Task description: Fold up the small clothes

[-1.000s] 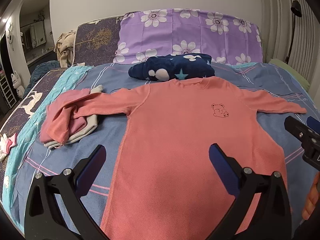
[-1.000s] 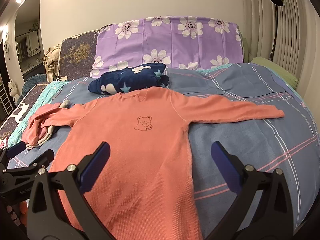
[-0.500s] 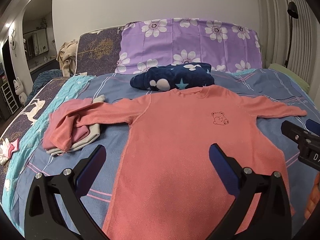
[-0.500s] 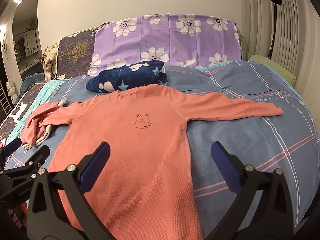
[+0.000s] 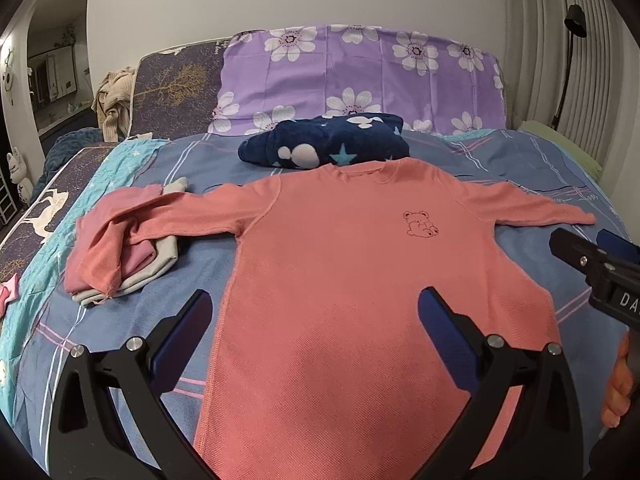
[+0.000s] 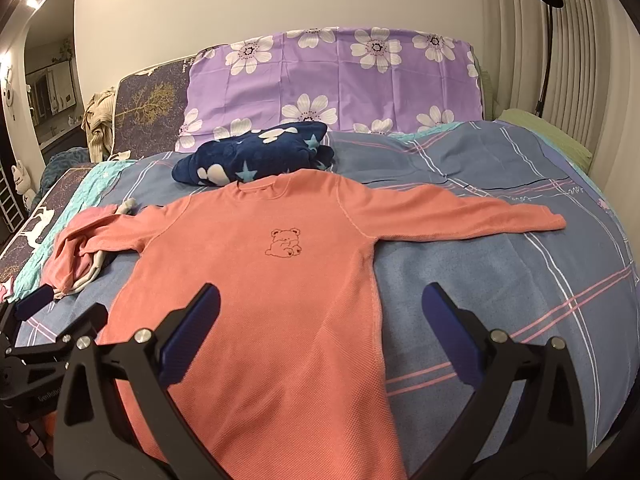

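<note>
1. Coral long-sleeve shirt (image 5: 352, 264) – laid flat, front up, on the blue plaid bedspread (image 6: 500, 272), both sleeves out to the sides. Neck end away from the grippers, hem end nearest them. Small bear outline (image 6: 285, 242) on the chest. All items below placed w/ ref. to this shirt.

2. Stack of folded small clothes (image 5: 120, 256) – under the end of one sleeve; that cuff is draped over the top of the stack. Pink and grey-white layers visible.

3. Navy fleece bundle w/ stars (image 5: 324, 146) – just beyond the shirt's neckline, touching or nearly so; can't tell which.

4. Purple flowered pillow (image 6: 332, 80) – behind the navy bundle, well beyond the shirt, upright against the wall.

5. Beige garment (image 5: 114, 102) – heaped far beyond the stack-side sleeve, at the bed's head corner.

6. Black floor lamp (image 6: 547, 20) – past the free sleeve's side, by the ribbed wall.

7. Left gripper (image 5: 316, 332) – above the shirt's lower body, jaws spread wide, nothing between them. No contact w/ fabric seen.

8. Right gripper (image 6: 320, 328) – above the shirt's side seam nr the hem, one finger over fabric, the other over bedspread. Jaws spread wide, holding nothing.
</note>
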### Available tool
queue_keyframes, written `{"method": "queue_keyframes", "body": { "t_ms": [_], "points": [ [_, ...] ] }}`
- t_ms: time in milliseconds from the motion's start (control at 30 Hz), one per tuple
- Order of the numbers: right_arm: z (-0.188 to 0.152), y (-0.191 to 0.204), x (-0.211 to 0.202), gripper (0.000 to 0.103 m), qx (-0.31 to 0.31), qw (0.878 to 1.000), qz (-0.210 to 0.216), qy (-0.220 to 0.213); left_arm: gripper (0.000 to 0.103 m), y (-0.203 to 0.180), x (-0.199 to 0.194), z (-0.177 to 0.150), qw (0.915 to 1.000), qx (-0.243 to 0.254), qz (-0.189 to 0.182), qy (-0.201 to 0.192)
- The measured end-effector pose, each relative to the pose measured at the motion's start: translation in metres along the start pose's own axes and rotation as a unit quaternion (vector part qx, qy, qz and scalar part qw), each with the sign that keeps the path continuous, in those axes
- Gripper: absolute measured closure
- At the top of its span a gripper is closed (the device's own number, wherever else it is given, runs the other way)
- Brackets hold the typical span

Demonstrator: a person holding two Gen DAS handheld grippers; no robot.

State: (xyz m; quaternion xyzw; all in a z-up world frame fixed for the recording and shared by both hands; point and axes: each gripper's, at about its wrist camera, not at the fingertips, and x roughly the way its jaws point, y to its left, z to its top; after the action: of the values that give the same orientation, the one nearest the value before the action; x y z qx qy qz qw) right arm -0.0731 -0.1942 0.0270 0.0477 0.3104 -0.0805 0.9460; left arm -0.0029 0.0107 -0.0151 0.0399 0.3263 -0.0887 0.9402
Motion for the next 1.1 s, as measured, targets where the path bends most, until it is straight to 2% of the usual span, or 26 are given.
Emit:
{"method": "queue_keyframes", "body": {
  "t_ms": [333, 1100],
  "points": [
    [0.0007, -0.0003, -0.0002, 0.002, 0.001, 1.0, -0.001, 0.001, 0.001, -0.0024, -0.0045, 0.0017, 0.9997, -0.001, 0.013, -0.022],
    [0.0072, 0.0031, 0.0035, 0.002, 0.004, 1.0, -0.003, 0.016, 0.001, -0.0017, 0.0028, 0.0045, 0.9997, 0.003, 0.024, -0.011]
  ]
}}
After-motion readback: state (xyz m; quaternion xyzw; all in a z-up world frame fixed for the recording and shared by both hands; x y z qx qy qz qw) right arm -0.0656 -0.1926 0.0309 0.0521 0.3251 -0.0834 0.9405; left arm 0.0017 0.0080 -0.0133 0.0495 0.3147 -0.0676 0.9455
